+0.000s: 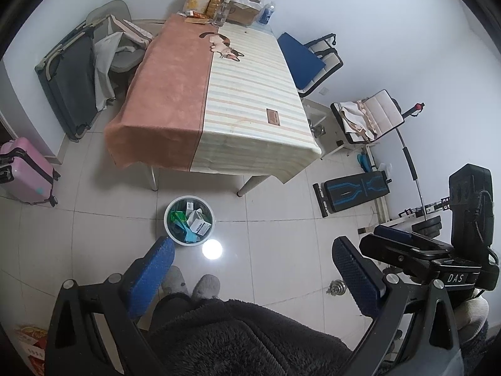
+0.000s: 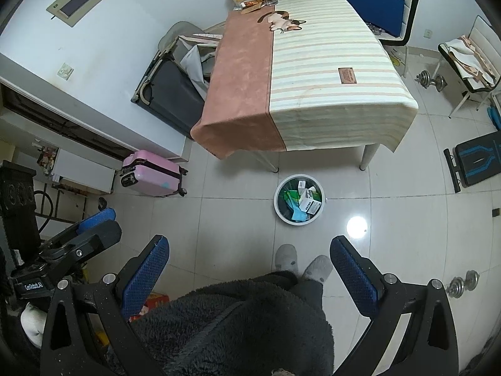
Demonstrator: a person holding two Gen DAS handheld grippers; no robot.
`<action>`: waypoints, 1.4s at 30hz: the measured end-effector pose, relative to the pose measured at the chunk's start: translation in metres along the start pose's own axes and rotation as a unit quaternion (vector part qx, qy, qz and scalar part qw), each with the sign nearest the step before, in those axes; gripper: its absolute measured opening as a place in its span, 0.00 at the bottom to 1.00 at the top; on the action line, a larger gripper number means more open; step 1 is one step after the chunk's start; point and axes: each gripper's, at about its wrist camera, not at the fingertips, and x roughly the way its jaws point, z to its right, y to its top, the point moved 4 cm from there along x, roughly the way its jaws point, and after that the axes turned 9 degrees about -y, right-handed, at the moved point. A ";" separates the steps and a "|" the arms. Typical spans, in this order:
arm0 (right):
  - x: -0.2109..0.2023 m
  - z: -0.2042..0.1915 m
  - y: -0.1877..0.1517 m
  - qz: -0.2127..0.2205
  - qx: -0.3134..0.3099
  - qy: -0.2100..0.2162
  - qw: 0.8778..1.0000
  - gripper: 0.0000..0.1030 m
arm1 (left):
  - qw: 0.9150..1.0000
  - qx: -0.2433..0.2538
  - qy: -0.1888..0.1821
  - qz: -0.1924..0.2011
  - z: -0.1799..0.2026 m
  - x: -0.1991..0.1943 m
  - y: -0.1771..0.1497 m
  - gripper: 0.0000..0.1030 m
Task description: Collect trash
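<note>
Left wrist view
My left gripper (image 1: pixel 253 269): fingers wide apart, nothing between the blue pads (image 1: pixel 153 275); it hangs over the floor, above a dark fleece robe (image 1: pixel 238 338) and two grey slippers (image 1: pixel 205 285).
Bin (image 1: pixel 189 221): white, round, on the tiles at 11 o'clock from the gripper, just in front of the table's near edge.
Trash (image 1: pixel 195 221): I see white cartons and green and blue wrappers lying inside the bin.
Table (image 1: pixel 219 103): at 12 o'clock, under a pink and striped cloth; bottles and boxes crowd its far end.
Suitcase (image 1: pixel 26 172): pink, at 9 o'clock, by the wall.
Right gripper (image 1: pixel 407 238): at 3 o'clock, seen side-on; I cannot tell its gap from here.

Right wrist view
My right gripper (image 2: pixel 250 266): fingers wide apart, holding nothing; robe (image 2: pixel 250 322) and slippers (image 2: pixel 286 258) show below it.
Bin (image 2: pixel 299 200): at 12 o'clock, a little right, on the floor near the table leg (image 2: pixel 366 156).
Trash (image 2: pixel 308 202): cartons and wrappers inside the bin.
Table (image 2: pixel 313 72): beyond the bin, at 12 o'clock.
Suitcase (image 2: pixel 153 172): at 10 o'clock, lying against the wall.
Dumbbell (image 2: pixel 463 283): at 3 o'clock on the tiles.
Left gripper (image 2: pixel 94 222): at 9 o'clock; gap not readable from this angle.
</note>
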 end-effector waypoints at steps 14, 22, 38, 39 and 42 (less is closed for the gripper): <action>0.000 0.002 -0.005 -0.002 0.015 0.000 1.000 1.00 | 1.000 0.007 -0.002 -0.016 0.002 0.005 -0.001 1.00; 0.000 0.000 -0.006 -0.003 0.017 0.002 1.000 1.00 | 1.000 0.006 -0.001 -0.021 0.004 0.007 -0.001 1.00; 0.003 -0.002 -0.007 -0.006 0.018 0.003 1.000 1.00 | 1.000 0.004 -0.002 -0.020 0.004 0.006 -0.002 1.00; 0.003 -0.002 -0.007 -0.006 0.018 0.004 1.000 1.00 | 1.000 0.004 -0.002 -0.020 0.004 0.007 -0.002 1.00; 0.003 -0.003 -0.008 -0.006 0.018 0.004 1.000 1.00 | 1.000 0.001 -0.002 -0.019 0.004 0.006 -0.003 1.00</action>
